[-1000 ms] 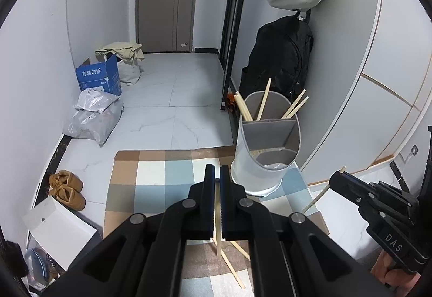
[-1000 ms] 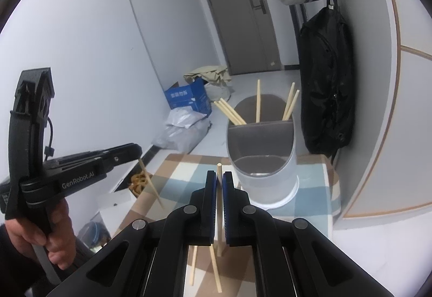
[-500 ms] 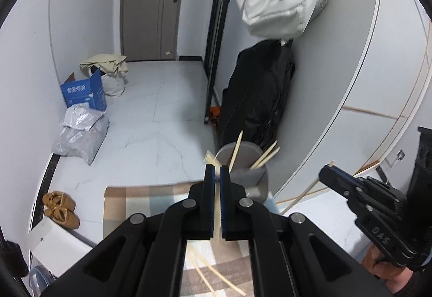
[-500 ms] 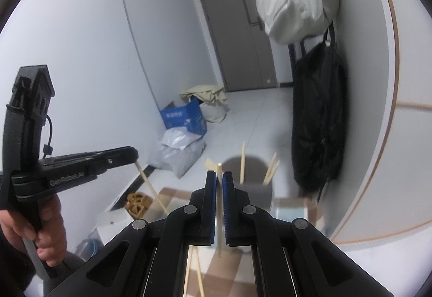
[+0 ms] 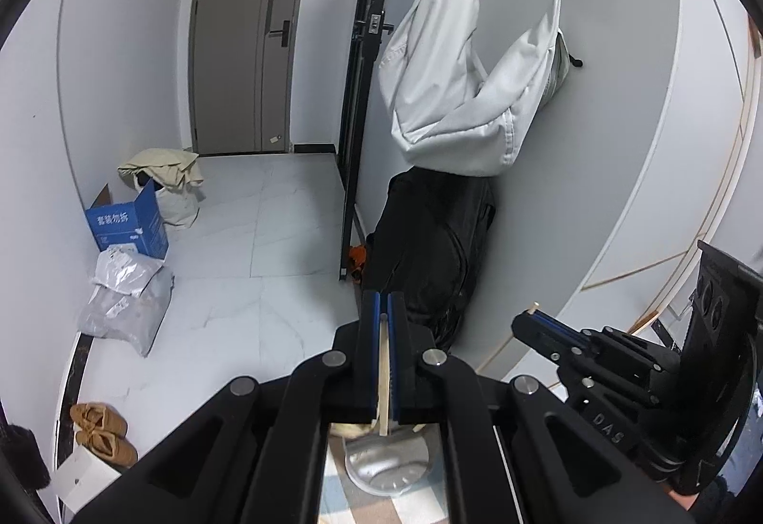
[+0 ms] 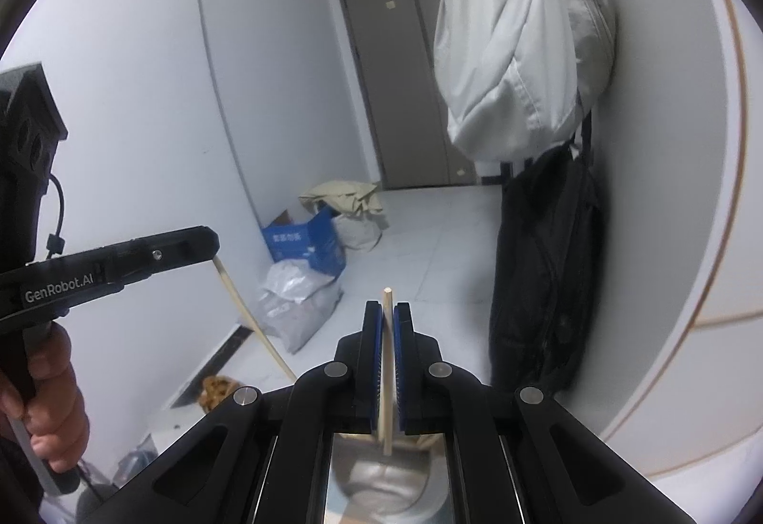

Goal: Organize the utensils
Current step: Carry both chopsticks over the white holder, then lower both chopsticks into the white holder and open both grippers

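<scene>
In the left wrist view my left gripper is shut on a wooden chopstick that runs down between its pads. Beneath it the grey utensil holder peeks out under the jaws. My right gripper shows at the right, shut on a second chopstick whose tip sticks out on top. In the right wrist view my right gripper clamps its chopstick upright above the holder. My left gripper is at the left, with its chopstick slanting down.
A black backpack leans on the curved wall with a white bag hung above it. A blue box, plastic bags and slippers lie by the left wall. The checked mat lies under the holder.
Both grippers have risen with their chopsticks. The holder and mat have dropped to the bottom of each view, now mostly hidden under the jaws.
</scene>
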A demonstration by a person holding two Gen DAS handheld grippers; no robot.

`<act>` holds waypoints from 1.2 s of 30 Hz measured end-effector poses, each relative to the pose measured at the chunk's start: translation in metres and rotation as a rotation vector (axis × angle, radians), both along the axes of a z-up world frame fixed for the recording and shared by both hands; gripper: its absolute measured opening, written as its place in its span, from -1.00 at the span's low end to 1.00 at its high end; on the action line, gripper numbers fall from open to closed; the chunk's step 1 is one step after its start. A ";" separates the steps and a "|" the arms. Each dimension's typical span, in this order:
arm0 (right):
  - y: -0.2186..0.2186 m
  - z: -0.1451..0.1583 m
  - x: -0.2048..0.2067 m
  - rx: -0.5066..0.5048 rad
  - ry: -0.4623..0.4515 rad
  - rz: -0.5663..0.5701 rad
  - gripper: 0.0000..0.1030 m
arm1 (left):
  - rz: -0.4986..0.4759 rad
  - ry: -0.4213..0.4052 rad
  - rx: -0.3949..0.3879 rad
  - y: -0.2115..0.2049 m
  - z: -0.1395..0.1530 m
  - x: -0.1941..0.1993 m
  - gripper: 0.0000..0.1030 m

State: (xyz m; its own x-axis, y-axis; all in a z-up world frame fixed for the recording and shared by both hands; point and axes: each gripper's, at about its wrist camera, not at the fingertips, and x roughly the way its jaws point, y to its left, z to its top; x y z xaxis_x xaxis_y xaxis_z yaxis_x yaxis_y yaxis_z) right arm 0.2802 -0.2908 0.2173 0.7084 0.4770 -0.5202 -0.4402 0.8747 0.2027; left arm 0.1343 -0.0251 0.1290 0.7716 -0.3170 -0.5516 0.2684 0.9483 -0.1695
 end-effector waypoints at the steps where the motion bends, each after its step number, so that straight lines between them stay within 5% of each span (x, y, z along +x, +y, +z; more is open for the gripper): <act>1: 0.001 0.000 0.005 -0.010 -0.004 0.000 -0.93 | -0.002 0.000 0.002 0.000 -0.002 0.002 -1.00; 24: 0.012 -0.072 0.045 -0.057 0.087 0.037 -0.93 | -0.044 0.138 0.063 -0.013 -0.059 0.035 -1.00; 31: 0.010 -0.098 0.048 -0.038 0.169 0.052 -0.86 | -0.090 0.232 0.008 -0.006 -0.079 0.043 -1.00; 36: 0.001 -0.113 0.046 -0.013 0.214 0.047 -0.62 | -0.066 0.249 0.008 0.001 -0.089 0.042 -0.29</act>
State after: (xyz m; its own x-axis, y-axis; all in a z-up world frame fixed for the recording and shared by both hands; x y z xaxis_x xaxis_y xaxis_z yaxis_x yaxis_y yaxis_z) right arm 0.3264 -0.2897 0.1045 0.5584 0.4995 -0.6623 -0.4290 0.8572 0.2847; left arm 0.1759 -0.0244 0.0401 0.5894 -0.3572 -0.7245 0.2806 0.9316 -0.2310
